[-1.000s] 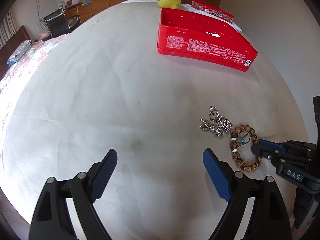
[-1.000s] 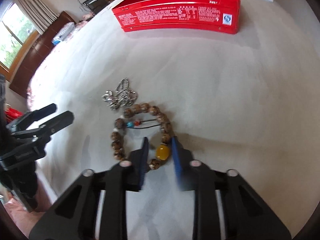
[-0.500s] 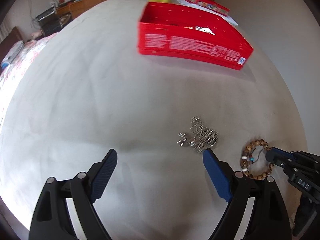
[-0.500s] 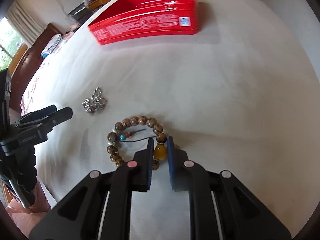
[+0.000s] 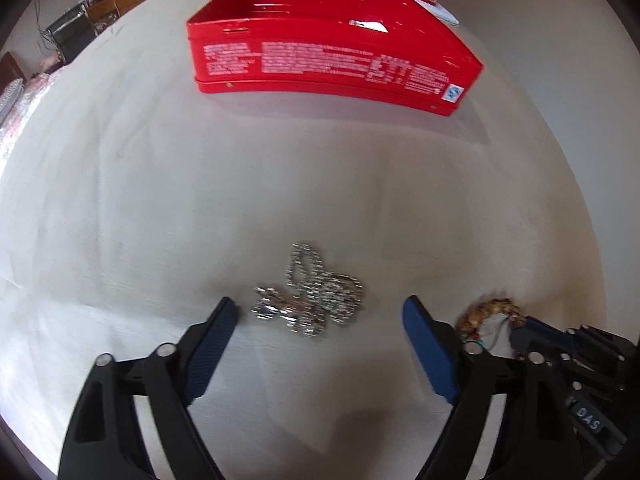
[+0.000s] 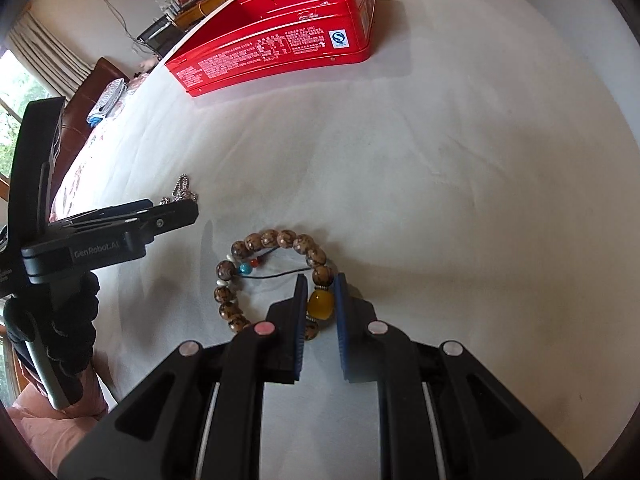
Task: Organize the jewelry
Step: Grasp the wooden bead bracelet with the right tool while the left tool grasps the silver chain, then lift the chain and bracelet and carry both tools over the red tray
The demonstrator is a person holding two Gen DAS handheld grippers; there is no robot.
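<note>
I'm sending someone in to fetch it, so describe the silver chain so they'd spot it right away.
Start at the red tin on the white cloth. Come toward the near edge: the silver chain lies in a loose heap, between the left gripper's closing fingers. Beside it, the bracelet is a ring of brown beads; the chain is shiny metal.

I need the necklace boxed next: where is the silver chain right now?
In the left wrist view the silver chain lies bunched on the white cloth, just ahead of the closing left gripper, left of the bead bracelet and short of the red tin.

Left tool [image 5: 316,312] now astride chain [image 5: 310,290]
</note>
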